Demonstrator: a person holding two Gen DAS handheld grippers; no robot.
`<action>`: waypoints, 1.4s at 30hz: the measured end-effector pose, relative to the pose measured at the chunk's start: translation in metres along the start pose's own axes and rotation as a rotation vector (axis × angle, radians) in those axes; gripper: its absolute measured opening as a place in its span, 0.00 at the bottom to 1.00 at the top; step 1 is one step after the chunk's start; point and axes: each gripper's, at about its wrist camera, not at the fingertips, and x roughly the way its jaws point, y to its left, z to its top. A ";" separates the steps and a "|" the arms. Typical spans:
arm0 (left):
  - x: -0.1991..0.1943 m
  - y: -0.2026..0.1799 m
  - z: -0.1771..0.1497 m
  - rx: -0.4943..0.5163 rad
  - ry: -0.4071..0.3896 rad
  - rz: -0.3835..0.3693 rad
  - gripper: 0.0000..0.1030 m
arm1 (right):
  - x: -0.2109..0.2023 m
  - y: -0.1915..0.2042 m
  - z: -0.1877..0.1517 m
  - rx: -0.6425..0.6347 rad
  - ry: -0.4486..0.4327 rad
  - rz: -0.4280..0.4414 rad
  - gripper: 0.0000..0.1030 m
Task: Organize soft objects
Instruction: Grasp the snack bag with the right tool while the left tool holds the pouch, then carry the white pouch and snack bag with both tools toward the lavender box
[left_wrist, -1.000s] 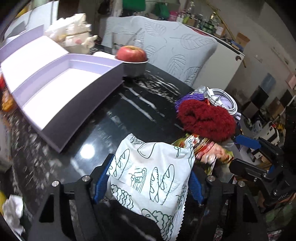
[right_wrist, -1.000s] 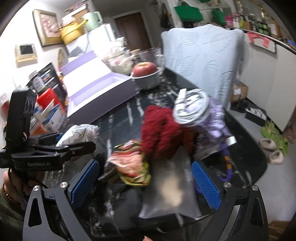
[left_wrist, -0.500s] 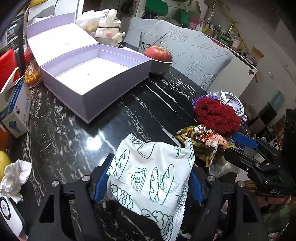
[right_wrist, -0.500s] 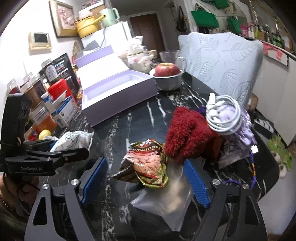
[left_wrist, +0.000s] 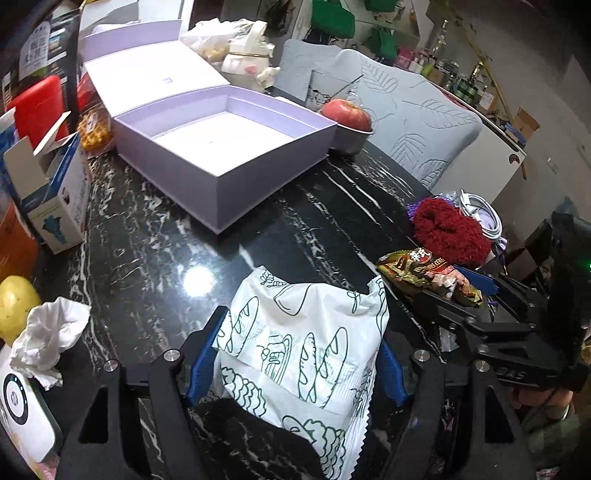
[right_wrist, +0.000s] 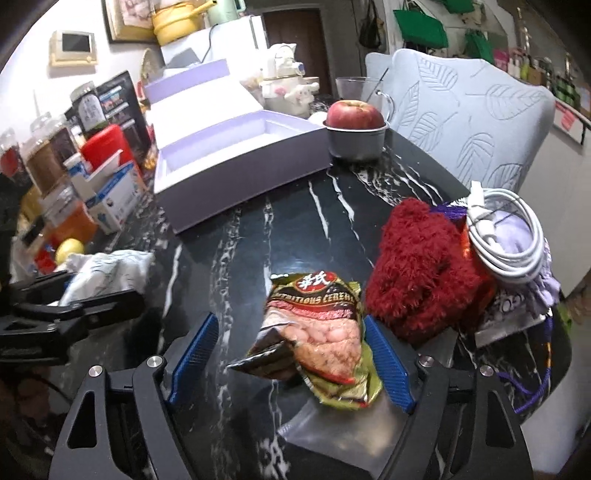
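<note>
My left gripper (left_wrist: 295, 354) is shut on a white bag printed with green bread drawings (left_wrist: 306, 347), held above the black marble table (left_wrist: 155, 240). The bag also shows in the right wrist view (right_wrist: 107, 273). My right gripper (right_wrist: 291, 354) is open around a green and red cereal packet (right_wrist: 321, 332) lying on the table; the packet also shows in the left wrist view (left_wrist: 424, 273). A fuzzy red cloth (right_wrist: 417, 266) lies just right of the packet. An open, empty lilac box (left_wrist: 221, 147) stands at the far side.
An apple in a grey bowl (right_wrist: 356, 129) stands beside the box. A coiled white cable on a purple pouch (right_wrist: 506, 236) sits at the right table edge. Cartons, jars, a crumpled tissue (left_wrist: 48, 339) and a yellow fruit (left_wrist: 16, 302) crowd the left.
Both grippers have pulled back and risen, so more of the table and box shows. The right gripper's fingers now straddle the cereal packet. The left still holds the bag.
</note>
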 end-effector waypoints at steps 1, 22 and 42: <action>-0.001 0.001 -0.001 -0.004 0.000 0.003 0.70 | 0.004 0.003 0.001 -0.015 0.005 -0.015 0.79; -0.026 -0.006 -0.013 -0.010 -0.047 0.031 0.70 | -0.020 0.012 -0.015 -0.039 -0.039 0.067 0.41; -0.096 -0.048 0.008 0.082 -0.249 0.082 0.70 | -0.098 0.016 -0.008 -0.113 -0.216 0.151 0.41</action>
